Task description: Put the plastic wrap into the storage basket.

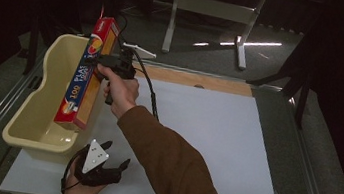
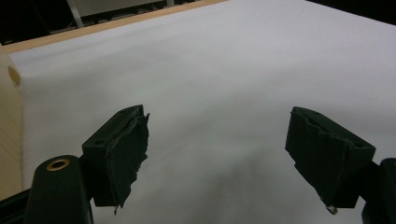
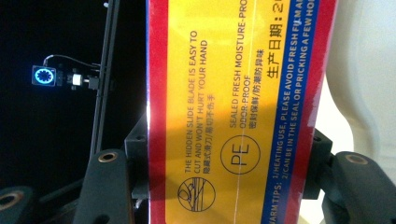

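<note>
Right gripper [image 1: 98, 62] clamps the long wrap box [image 1: 86, 73] mid-length, low end inside the tub [image 1: 29, 131] at left. Box could pivot or catch the rim. Left gripper [image 1: 114, 157] idle near, jaws apart.

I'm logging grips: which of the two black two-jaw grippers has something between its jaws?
The right gripper, clamped on the long red and yellow plastic-wrap box over the cream plastic bin. The left gripper hangs open above the white table mat.
</note>
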